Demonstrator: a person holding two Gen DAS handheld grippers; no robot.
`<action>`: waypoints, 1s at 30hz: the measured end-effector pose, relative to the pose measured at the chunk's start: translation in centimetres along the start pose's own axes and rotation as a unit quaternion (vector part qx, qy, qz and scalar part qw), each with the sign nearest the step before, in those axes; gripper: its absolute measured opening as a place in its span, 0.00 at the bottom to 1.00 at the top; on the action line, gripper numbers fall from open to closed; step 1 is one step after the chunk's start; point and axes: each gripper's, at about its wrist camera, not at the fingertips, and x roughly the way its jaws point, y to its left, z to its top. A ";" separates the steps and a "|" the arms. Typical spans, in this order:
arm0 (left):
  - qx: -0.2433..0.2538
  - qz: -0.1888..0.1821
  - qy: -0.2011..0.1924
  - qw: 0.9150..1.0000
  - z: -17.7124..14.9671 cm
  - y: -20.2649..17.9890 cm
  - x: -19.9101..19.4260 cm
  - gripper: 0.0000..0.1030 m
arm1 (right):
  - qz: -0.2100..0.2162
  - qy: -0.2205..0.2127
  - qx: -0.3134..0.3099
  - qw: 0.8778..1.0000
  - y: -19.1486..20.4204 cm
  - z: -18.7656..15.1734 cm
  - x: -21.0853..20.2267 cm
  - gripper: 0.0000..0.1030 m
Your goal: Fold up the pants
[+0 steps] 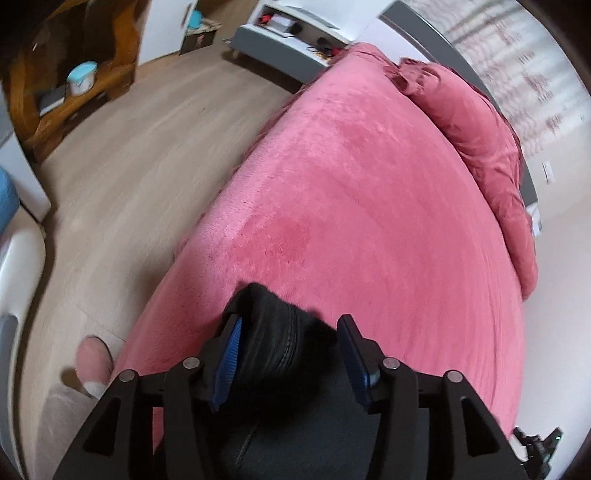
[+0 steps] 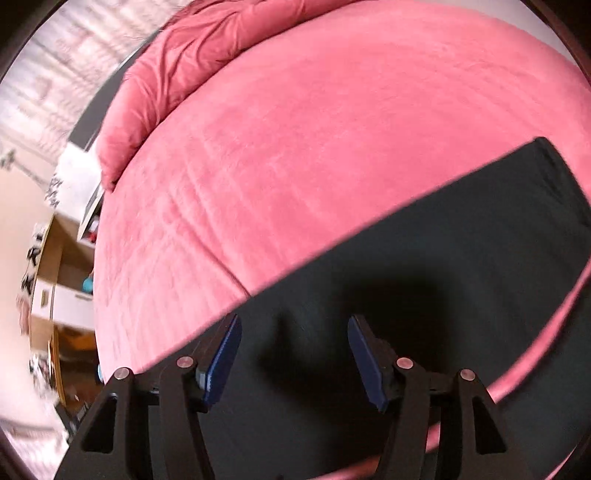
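A bed (image 1: pixel 351 192) under a pink plush cover fills most of the room, with a matching pink pillow (image 1: pixel 476 147) at its far right. Pale wood floor (image 1: pixel 122 192) runs along its left side. A white-and-grey nightstand (image 1: pixel 284 33) stands far off; a wooden shelf (image 1: pixel 70 74) sits far left.

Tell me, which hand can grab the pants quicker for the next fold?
Probably the left gripper: a bunched end of the black pants already sits between its open jaws. The right gripper only hovers over flat cloth.
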 end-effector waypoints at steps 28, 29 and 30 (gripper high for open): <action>-0.007 -0.168 -0.109 0.980 -4.1 0.9 -11.5 0.07 | 0.089 -0.059 0.088 0.990 -3.7 -2.8 -6.2 0.05; -0.012 -0.183 -0.112 0.977 -4.8 1.3 -12.5 0.07 | 0.104 -0.067 0.089 0.988 -3.8 -3.7 -6.7 0.05; -0.017 -0.199 -0.117 0.973 -5.4 1.7 -13.4 0.07 | 0.124 -0.076 0.090 0.985 -4.5 -4.6 -8.0 0.05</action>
